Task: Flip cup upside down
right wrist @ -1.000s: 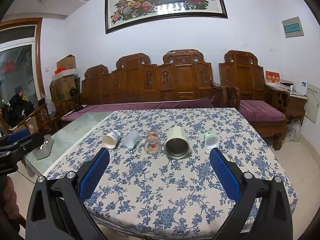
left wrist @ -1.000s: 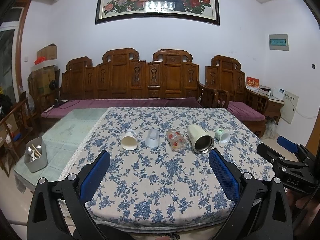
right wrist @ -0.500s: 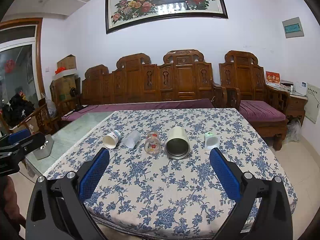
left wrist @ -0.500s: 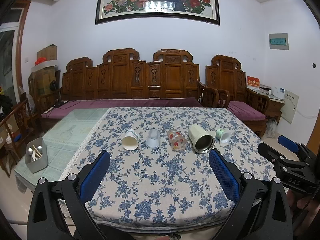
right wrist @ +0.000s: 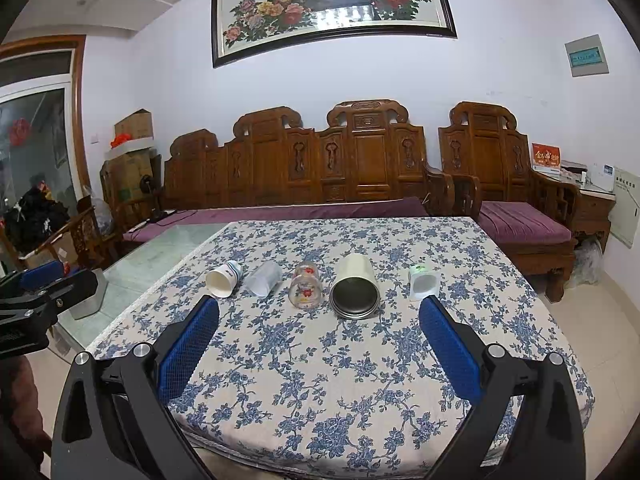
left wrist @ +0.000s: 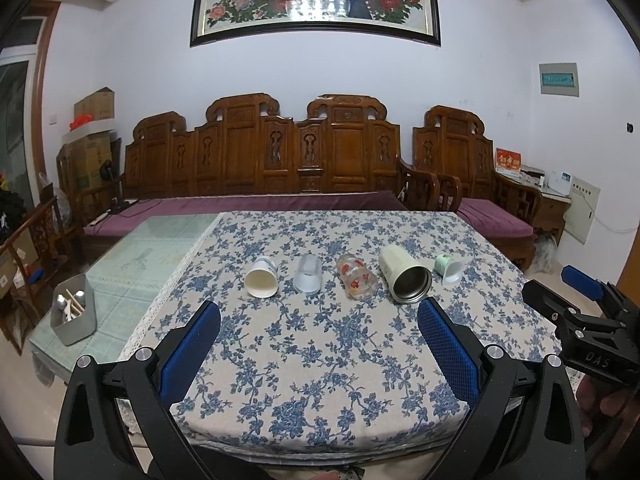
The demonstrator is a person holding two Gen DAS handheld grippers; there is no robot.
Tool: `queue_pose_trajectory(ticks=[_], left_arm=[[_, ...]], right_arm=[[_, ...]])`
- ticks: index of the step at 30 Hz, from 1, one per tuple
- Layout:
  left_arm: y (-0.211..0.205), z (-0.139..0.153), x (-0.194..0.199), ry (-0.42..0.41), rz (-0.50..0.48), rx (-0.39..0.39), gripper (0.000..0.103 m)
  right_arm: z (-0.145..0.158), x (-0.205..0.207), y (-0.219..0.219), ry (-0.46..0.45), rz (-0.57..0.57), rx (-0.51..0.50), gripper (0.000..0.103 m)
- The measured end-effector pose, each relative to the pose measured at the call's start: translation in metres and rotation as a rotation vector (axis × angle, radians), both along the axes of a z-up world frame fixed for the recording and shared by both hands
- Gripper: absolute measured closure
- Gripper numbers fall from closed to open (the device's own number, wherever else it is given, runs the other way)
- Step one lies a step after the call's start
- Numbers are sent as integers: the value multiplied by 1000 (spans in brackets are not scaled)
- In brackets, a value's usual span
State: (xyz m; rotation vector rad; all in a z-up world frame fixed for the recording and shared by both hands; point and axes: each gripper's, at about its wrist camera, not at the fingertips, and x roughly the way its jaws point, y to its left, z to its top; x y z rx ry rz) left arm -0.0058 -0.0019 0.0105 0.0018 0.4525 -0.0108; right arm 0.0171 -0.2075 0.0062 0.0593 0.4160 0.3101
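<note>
Nearest us, both tools sit back from the table edge w/ nothing between the blue pads: left tool (left wrist: 318, 344) jaws spread wide, right tool (right wrist: 319, 344) likewise.

Past them, across the blue-floral cloth on the table (left wrist: 320, 364), five cups lie on their sides in a row. Landmark: the cream cup with a steel-lined mouth (right wrist: 355, 286). Just left of it is the clear glass w/ red flowers (right wrist: 306, 286), then the frosted plastic cup (right wrist: 264, 279), then the white paper cup (right wrist: 223, 279); to its right, apart, the small white-green cup (right wrist: 422, 279).

The cream cup is probably the heaviest, stiff, smooth-sided, so we'd pinch it mid-body across the barrel. The glass is fragile; paper and plastic would crush, so squeeze lightly.
</note>
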Motion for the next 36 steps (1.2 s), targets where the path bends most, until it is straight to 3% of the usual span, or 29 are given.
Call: queue_pose_trajectory(ticks=[25, 36], left_arm=[[-2, -3, 2, 6, 1, 4, 8], [-7, -24, 49, 155, -67, 34, 8]], right_arm=[[1, 0, 2, 4, 5, 2, 2], [-18, 44, -15, 105, 14, 14, 2]])
